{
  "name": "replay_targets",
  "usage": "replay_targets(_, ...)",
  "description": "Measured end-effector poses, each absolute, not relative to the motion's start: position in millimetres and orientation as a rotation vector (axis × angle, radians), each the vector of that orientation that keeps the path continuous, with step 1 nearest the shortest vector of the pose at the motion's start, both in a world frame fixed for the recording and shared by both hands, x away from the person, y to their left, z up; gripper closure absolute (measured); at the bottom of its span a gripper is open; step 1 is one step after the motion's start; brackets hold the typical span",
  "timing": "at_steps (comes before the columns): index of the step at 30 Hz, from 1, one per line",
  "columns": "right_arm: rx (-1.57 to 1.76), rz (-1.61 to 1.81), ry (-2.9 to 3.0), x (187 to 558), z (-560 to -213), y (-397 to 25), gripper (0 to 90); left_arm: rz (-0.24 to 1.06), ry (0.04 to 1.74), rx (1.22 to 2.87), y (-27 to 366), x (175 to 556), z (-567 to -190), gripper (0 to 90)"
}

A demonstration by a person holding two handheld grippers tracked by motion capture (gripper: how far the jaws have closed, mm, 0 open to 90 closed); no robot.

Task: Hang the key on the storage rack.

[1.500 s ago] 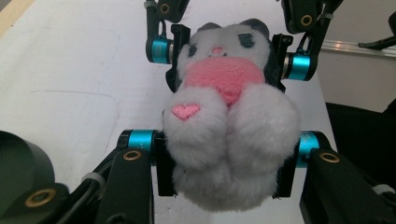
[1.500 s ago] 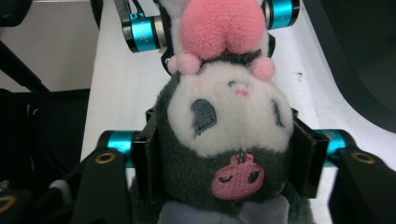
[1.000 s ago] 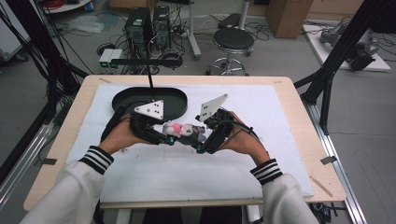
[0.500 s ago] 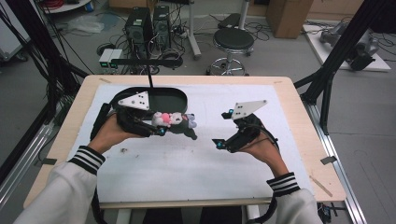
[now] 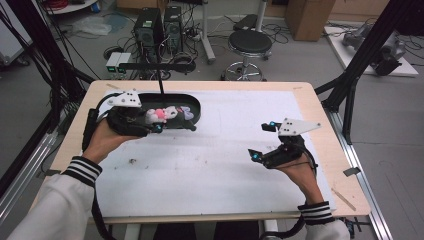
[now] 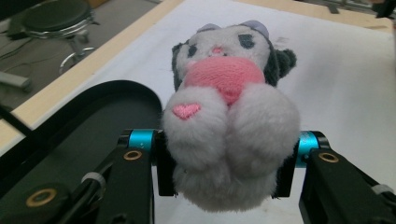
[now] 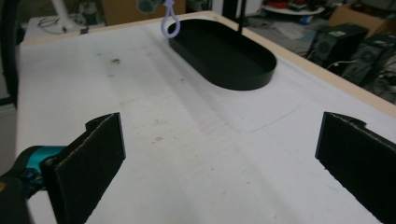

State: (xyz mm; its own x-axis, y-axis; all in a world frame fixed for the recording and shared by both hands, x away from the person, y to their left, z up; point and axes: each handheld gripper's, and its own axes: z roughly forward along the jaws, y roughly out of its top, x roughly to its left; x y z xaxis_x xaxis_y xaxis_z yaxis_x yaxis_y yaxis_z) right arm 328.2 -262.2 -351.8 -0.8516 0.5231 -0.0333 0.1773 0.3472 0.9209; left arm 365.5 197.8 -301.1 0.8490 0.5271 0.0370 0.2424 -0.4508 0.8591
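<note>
White sheeting covers the worktop [image 5: 210, 165], with a stool and computers on the floor beyond. At its far left, the plush toy [image 6: 229, 116] — grey and white, pink-bellied — hangs over the black oval tray [image 5: 192, 117], clamped at its lower body by the left tool [image 5: 165, 127]. Well apart at the near right, the right tool [image 5: 262, 141] hovers over bare sheeting — jaws spread wide, holding nothing.
</note>
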Motion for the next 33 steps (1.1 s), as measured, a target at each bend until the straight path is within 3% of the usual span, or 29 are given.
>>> replay_targets(14, 0.76, 1.631, 2.036, 306.6, -394.8, -298.1, 0.5, 0.485, 0.715, 1.989, 221.6, 372.7, -291.7, 56.1)
replay_targets(33, 0.815, 1.656, 1.889, 290.8, -432.7, -312.2, 0.5, 0.617, 0.901, 1.92, 246.8, 389.6, -277.7, 56.1)
